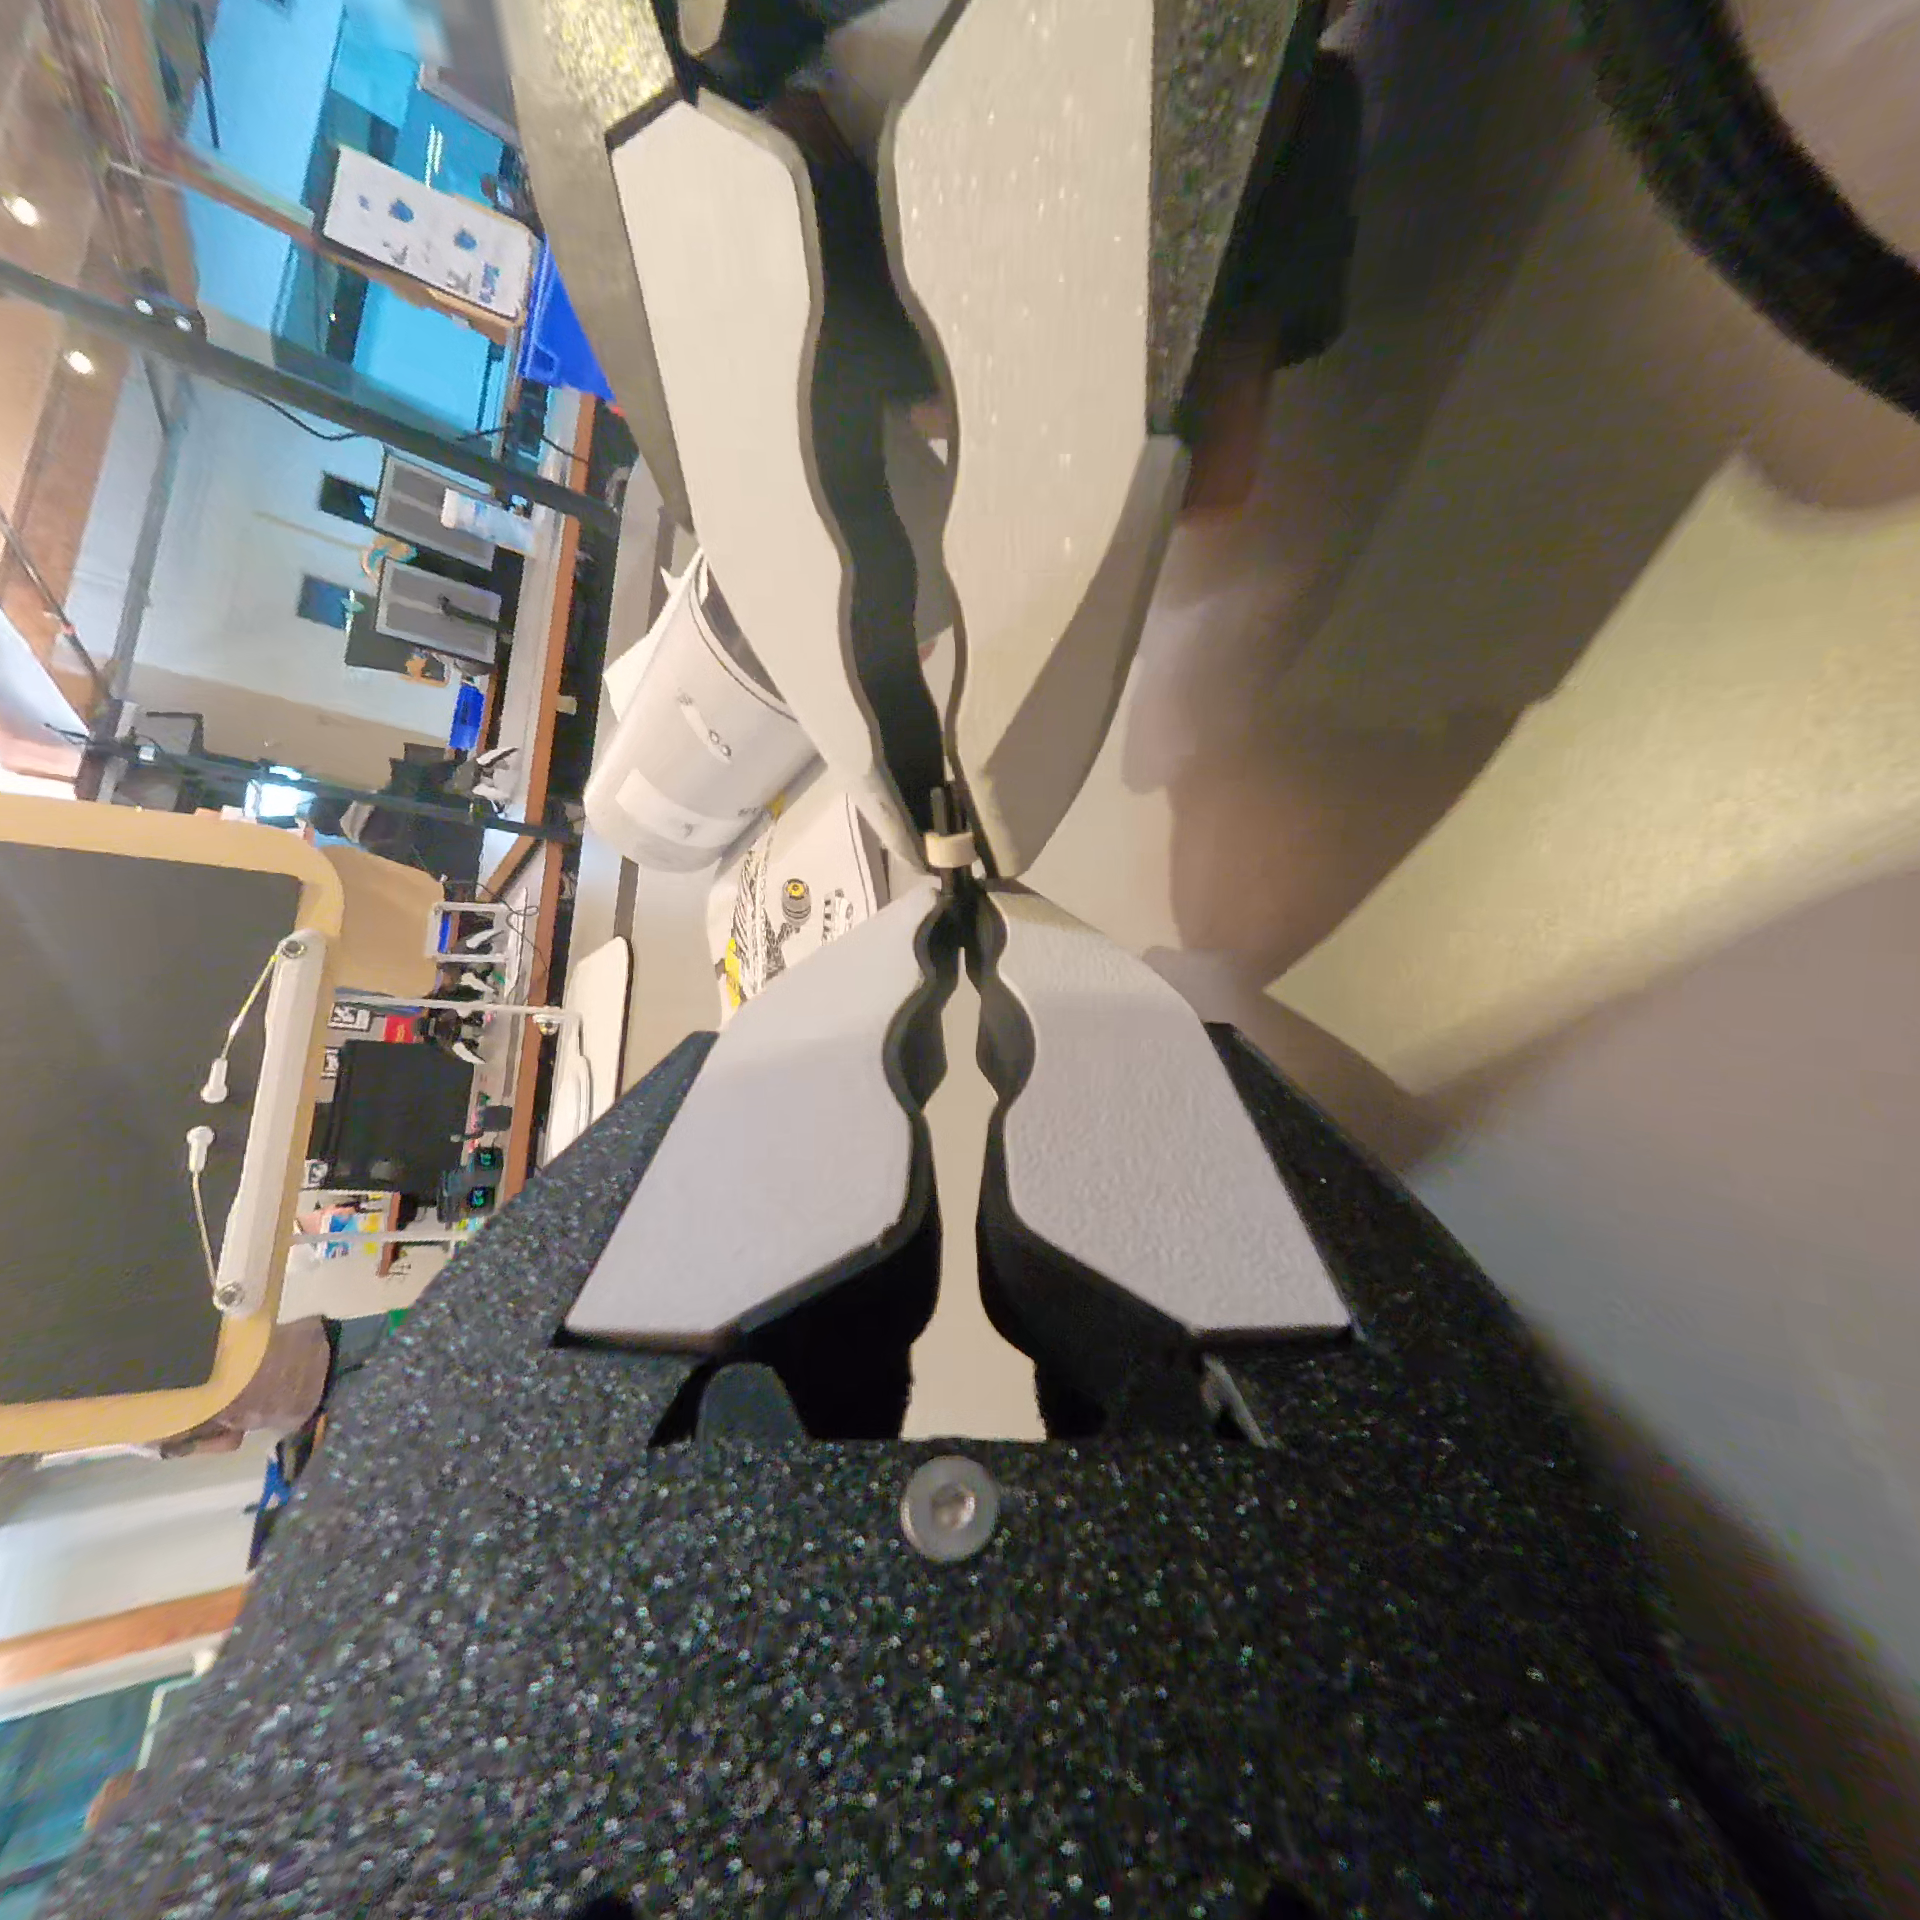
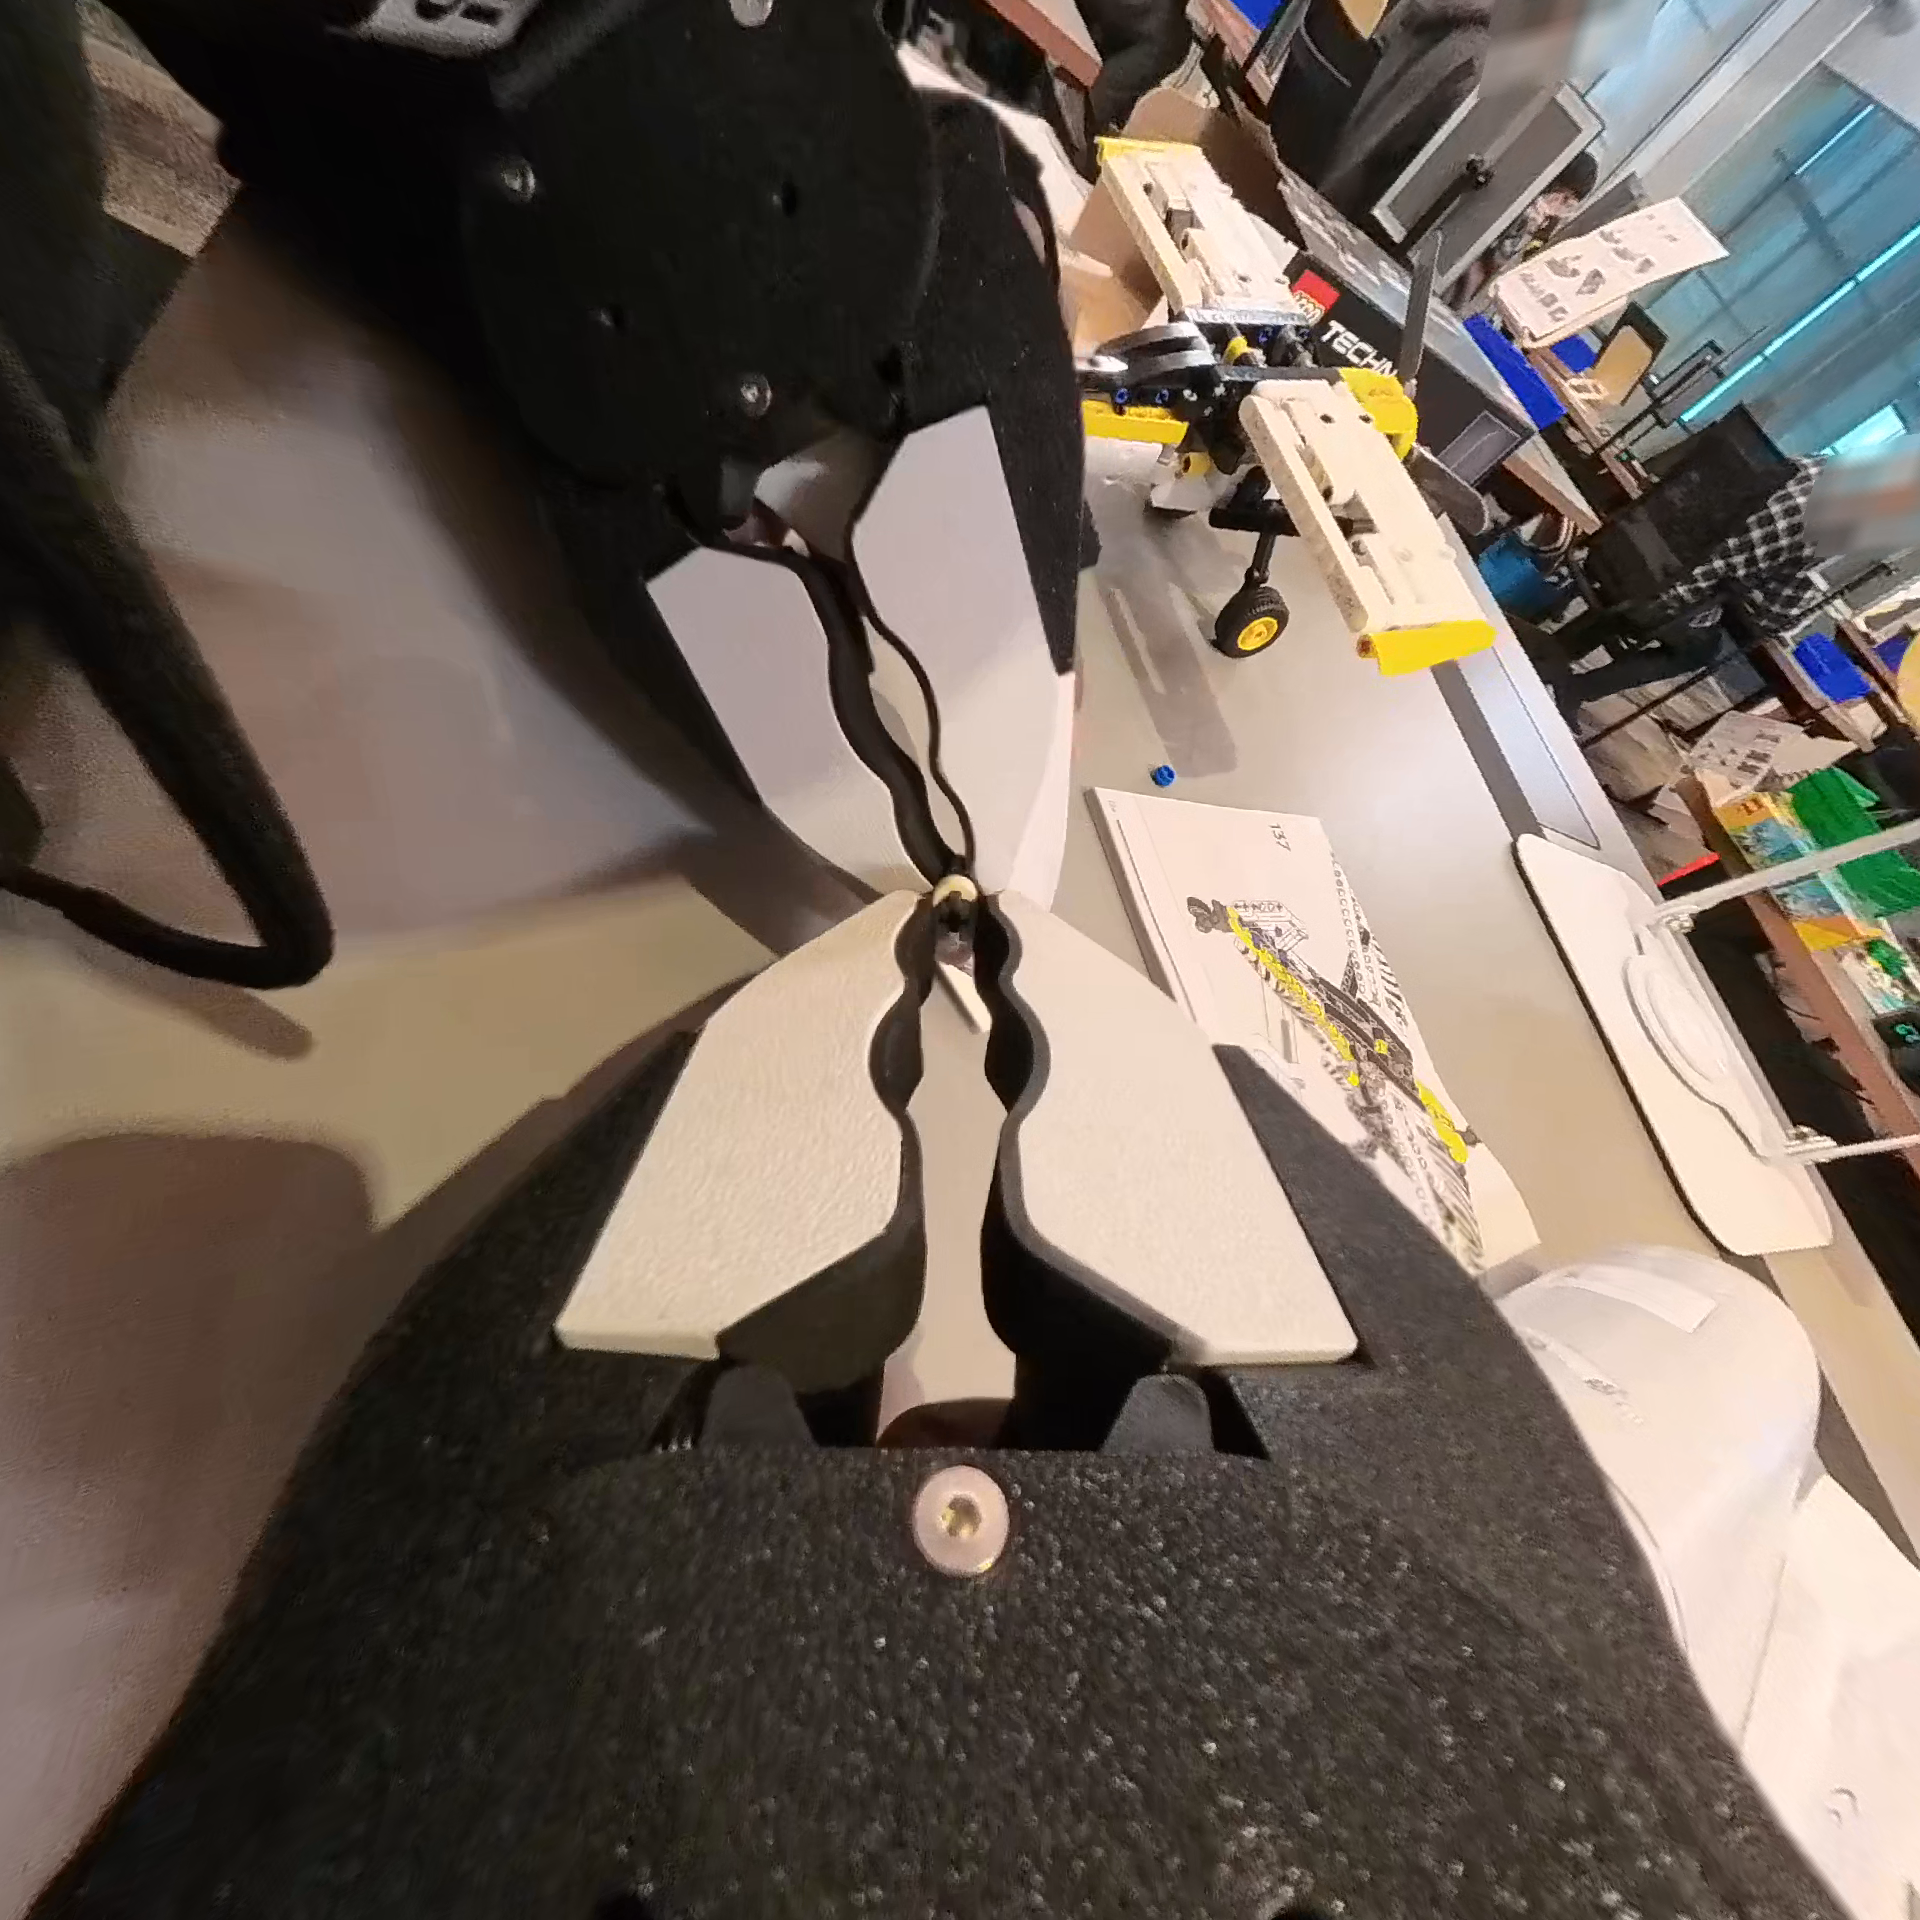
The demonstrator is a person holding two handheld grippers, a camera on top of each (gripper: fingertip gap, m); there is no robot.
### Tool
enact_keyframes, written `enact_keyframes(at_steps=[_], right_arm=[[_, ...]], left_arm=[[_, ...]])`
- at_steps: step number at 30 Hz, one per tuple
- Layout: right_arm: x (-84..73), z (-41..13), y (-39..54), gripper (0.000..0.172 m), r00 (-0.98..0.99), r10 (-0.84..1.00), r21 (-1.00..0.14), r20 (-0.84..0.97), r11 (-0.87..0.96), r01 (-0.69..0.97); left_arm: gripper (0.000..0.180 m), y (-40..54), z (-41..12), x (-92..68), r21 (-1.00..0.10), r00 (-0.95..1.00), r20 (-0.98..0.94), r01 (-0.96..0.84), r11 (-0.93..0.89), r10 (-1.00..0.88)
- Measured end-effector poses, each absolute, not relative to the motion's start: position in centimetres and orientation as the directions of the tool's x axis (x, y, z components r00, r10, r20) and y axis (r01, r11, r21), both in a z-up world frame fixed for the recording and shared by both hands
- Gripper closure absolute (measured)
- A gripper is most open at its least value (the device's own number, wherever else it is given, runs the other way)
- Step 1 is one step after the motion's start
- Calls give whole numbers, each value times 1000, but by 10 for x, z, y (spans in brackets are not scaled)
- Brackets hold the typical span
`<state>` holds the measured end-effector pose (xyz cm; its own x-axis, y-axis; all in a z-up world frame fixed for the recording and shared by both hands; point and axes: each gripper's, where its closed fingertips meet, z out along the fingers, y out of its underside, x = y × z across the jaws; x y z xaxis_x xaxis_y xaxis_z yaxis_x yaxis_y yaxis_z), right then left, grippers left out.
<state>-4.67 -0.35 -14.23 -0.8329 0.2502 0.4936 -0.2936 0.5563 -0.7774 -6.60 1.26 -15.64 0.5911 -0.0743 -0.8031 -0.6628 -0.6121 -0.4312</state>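
Observation:
My two grippers meet tip to tip above a grey table (image 2: 1351,727). My left gripper (image 1: 958,896) is shut on a thin dark axle (image 1: 961,881). A small cream ring (image 1: 948,848) sits on that axle, whose grey end (image 1: 938,805) pokes out beyond it. My right gripper (image 2: 951,916) is shut on the cream ring (image 2: 955,891). It enters the left wrist view (image 1: 948,831) from the top. A pale thin stick (image 2: 963,995) lies between the right fingers behind the ring. The left gripper also shows in the right wrist view (image 2: 951,862), coming from above.
An open instruction booklet (image 2: 1330,987) lies on the table to the right. Behind it stand a white and yellow brick-built plane (image 2: 1309,468), a black box (image 2: 1444,364) and a tiny blue piece (image 2: 1162,773). A white tray (image 2: 1662,1060) and white bags (image 2: 1662,1455) are near right.

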Motion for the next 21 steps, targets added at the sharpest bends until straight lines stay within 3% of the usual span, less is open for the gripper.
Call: enact_keyframes(at_steps=[10, 12, 14, 21], right_arm=[[-38, -142, 6, 164, -832, 242, -777, 499, 551, -305], [-43, -135, 20, 165, -817, 291, -791, 498, 538, -291], [-54, -134, 36, 165, -819, 365, -829, 444, 514, -220], [-59, -139, 22, 165, -845, 385, -845, 371, 517, -135]], left_arm=[[178, 17, -155, -59, -433, 582, -809, -686, -584, -84], [179, -5, -164, -93, -347, 547, -835, -613, -710, -64], [180, -26, -157, -112, -448, 610, -791, -538, -714, 36], [177, 8, -138, -85, -456, 591, -806, -616, -643, 6]])
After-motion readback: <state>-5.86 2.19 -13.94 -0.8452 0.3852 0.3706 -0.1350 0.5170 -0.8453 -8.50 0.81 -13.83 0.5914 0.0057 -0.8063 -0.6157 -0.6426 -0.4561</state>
